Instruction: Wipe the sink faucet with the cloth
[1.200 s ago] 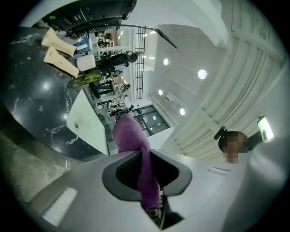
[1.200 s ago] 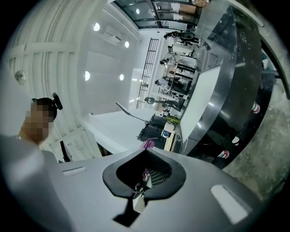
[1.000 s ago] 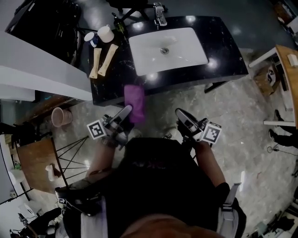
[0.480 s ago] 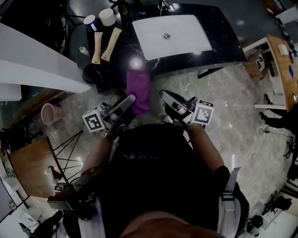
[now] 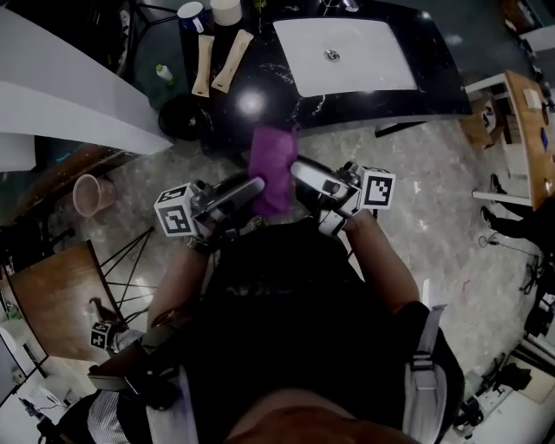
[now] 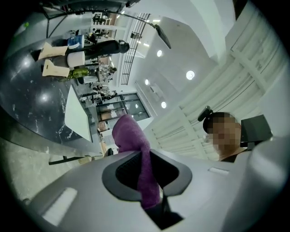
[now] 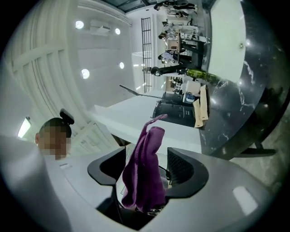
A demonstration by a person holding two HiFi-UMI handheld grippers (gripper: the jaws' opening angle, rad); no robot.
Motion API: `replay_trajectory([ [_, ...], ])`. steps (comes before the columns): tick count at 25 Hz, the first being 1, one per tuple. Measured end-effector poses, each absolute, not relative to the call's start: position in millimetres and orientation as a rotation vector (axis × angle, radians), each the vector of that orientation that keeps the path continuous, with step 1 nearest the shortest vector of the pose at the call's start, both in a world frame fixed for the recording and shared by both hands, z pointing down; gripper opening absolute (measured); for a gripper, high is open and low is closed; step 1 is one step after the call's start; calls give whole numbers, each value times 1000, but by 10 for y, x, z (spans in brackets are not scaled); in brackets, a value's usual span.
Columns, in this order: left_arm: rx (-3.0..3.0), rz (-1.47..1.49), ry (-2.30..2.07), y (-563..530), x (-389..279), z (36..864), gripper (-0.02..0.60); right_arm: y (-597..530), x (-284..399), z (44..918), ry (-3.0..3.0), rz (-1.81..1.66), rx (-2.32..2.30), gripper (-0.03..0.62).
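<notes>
My left gripper (image 5: 253, 186) pinches the purple cloth (image 5: 276, 165). My right gripper's (image 5: 301, 171) jaws have just been opening and stand wide around its hanging end without pressing it. The cloth, soft limp terry, hangs in mid-air before the glossy black marbled desk (image 5: 260, 97). I judge this a regrip before wiping. Next, I carry the cloth to the faucet (image 5: 345, 4) behind the smooth white sink (image 5: 368, 62).

- The purple cloth (image 5: 275, 173) is seen as soft, matt, napped fabric.
- The black, white-veined stone tabletop (image 5: 286, 108) is polished to a high gloss.
- The white rectangular sink basin (image 5: 373, 61) is finished smooth.
- The pale mottled stone floor (image 5: 416, 173) is polished.
</notes>
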State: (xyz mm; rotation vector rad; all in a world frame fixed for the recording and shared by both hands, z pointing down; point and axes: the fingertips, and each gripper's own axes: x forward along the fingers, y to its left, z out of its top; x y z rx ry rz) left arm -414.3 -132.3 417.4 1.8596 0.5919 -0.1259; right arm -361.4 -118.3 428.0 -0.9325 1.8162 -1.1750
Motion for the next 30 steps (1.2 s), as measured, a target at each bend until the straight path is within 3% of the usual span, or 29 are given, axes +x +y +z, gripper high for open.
replay_trajectory([
  [5,1844,-97,626,-1283,-4233,4193,54,-1288,-3861,4237,1839,-1192,-835,279],
  [6,1844,-90,622,-1286,-4229,4210,54,-1292,-3881,4234,1832,-1192,-835,201],
  [8,1849,-78,607,-1286,-4208,4256,56,-1260,-3863,4234,1832,-1176,-866,110],
  [9,1851,-73,601,-1281,-4194,4281,58,-1231,-3838,4231,1841,-1162,-895,101],
  [19,1845,-50,489,-1176,-3928,4570,43,-455,-2780,4107,1746,-940,-1122,84],
  [30,1901,99,459,13,-2585,4753,20,996,-963,4270,1717,-948,-1403,86],
])
